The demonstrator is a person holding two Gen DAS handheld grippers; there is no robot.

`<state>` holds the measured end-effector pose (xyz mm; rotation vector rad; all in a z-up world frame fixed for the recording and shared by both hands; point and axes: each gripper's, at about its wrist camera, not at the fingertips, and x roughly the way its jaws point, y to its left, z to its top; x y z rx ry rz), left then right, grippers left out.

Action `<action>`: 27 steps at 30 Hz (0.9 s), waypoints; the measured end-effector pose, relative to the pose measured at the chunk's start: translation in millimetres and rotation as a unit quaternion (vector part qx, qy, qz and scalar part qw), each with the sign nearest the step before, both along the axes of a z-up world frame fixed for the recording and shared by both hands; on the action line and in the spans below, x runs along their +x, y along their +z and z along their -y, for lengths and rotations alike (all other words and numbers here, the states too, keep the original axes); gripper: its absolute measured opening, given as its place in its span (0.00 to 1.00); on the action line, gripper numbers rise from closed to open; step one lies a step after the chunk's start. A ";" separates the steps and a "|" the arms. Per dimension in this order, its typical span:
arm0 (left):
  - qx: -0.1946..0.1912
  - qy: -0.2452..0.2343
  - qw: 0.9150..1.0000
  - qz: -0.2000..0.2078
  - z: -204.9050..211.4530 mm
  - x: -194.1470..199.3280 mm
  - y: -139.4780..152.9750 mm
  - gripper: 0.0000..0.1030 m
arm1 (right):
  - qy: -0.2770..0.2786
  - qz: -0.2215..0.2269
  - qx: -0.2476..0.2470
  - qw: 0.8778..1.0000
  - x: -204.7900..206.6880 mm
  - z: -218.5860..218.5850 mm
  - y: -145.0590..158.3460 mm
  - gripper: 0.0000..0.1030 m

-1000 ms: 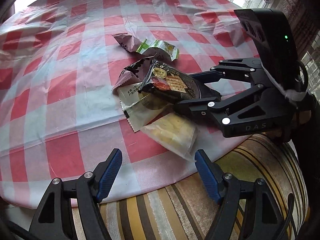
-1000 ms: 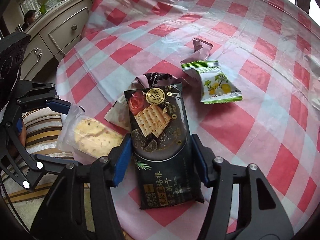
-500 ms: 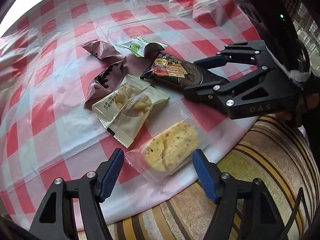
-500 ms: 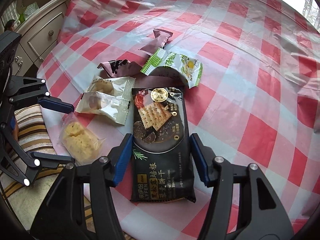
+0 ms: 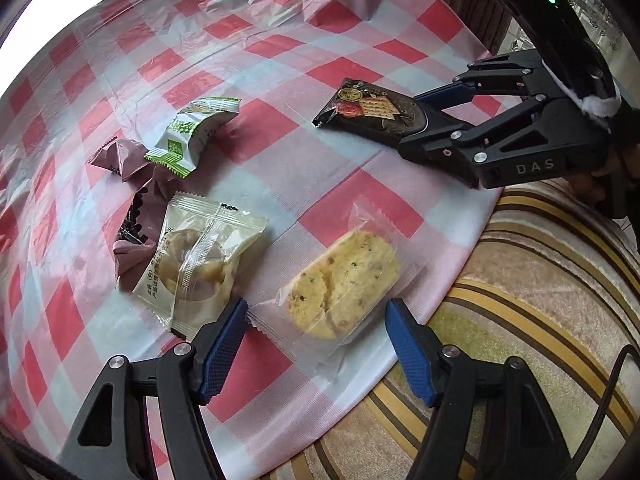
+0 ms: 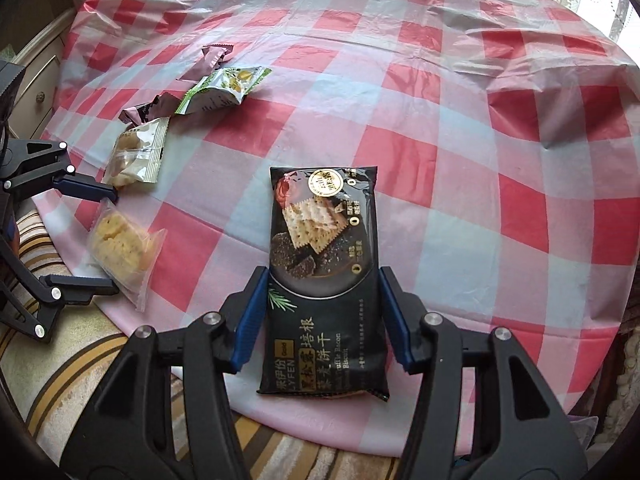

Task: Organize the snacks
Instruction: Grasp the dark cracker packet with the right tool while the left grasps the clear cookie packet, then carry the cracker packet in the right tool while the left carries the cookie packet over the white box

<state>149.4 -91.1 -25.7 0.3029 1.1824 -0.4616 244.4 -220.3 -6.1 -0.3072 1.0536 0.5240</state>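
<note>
My right gripper (image 6: 322, 314) is shut on a black biscuit pack (image 6: 325, 264) that lies flat near the table's front edge; it also shows in the left wrist view (image 5: 370, 114). My left gripper (image 5: 316, 338) is open around a clear-wrapped yellow cookie (image 5: 344, 280), also in the right wrist view (image 6: 120, 246); the fingers do not press it. A pale green pastry pack (image 5: 196, 256) lies left of the cookie. A green-white candy pack (image 5: 196, 132) and dark maroon wrappers (image 5: 120, 158) lie beyond.
The round table (image 6: 460, 160) has a red-and-white checked plastic cloth, wrinkled at the far side. A striped cushion (image 5: 520, 300) sits below the table's front edge. A white drawer cabinet (image 6: 36, 80) stands at the left.
My right gripper has dragged the black biscuit pack to the right, away from the other snacks. The cookie now lies apart from the pile, between my left fingers.
</note>
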 end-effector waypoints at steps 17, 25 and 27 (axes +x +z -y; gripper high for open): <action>0.014 0.060 0.998 0.001 18.4 20.7 4.4 0.57 | -0.061 -0.006 0.022 0.998 -8.0 29.2 0.2 0.69; 0.022 0.071 0.997 -0.005 22.7 13.2 3.5 0.36 | -0.060 0.008 0.013 0.998 -10.8 27.7 0.9 0.52; 0.021 0.074 0.997 -0.005 28.1 16.4 2.4 0.36 | -0.063 0.009 0.016 0.998 -12.7 30.5 1.4 0.52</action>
